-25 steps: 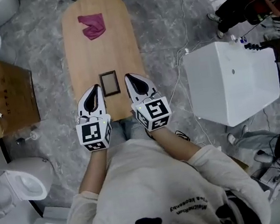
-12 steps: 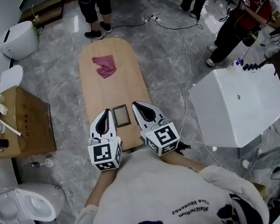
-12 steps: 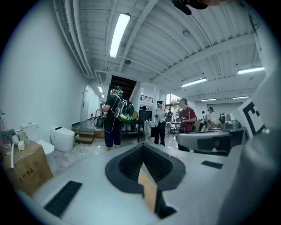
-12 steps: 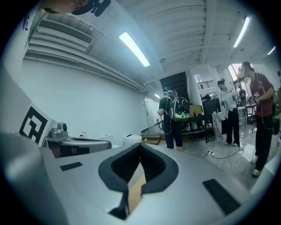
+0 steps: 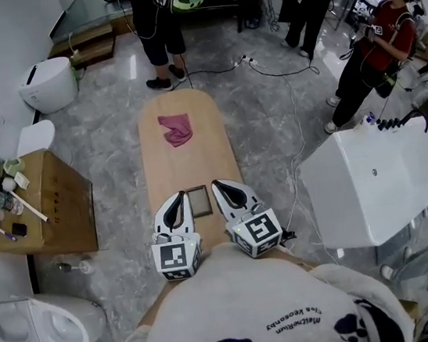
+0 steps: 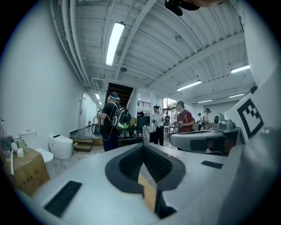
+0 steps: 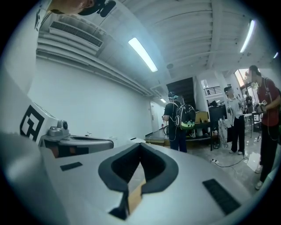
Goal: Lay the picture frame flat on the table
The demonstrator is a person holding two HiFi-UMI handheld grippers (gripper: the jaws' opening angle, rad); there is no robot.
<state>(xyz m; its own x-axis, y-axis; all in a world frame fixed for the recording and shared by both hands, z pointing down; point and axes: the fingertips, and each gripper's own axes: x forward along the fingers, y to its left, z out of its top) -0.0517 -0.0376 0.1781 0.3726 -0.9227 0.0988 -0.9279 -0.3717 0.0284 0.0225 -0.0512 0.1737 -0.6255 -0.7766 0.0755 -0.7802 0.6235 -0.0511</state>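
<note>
A small dark picture frame lies flat near the near end of the long wooden table. It shows between my two grippers in the head view. My left gripper is just left of it and my right gripper just right of it, both held up close to my body. Each is shut with nothing in it. In the left gripper view the jaws meet and point level across the room. The right gripper view shows its jaws closed too. Neither gripper view shows the frame.
A pink cloth lies at the table's far end. A cardboard box with small items and two white toilets stand left. A big white tub stands right. Several people stand beyond, with cables on the floor.
Both grippers have risen and drawn back towards my body, away from the frame. The frame stays flat on the table. More of the room and its people now shows.
</note>
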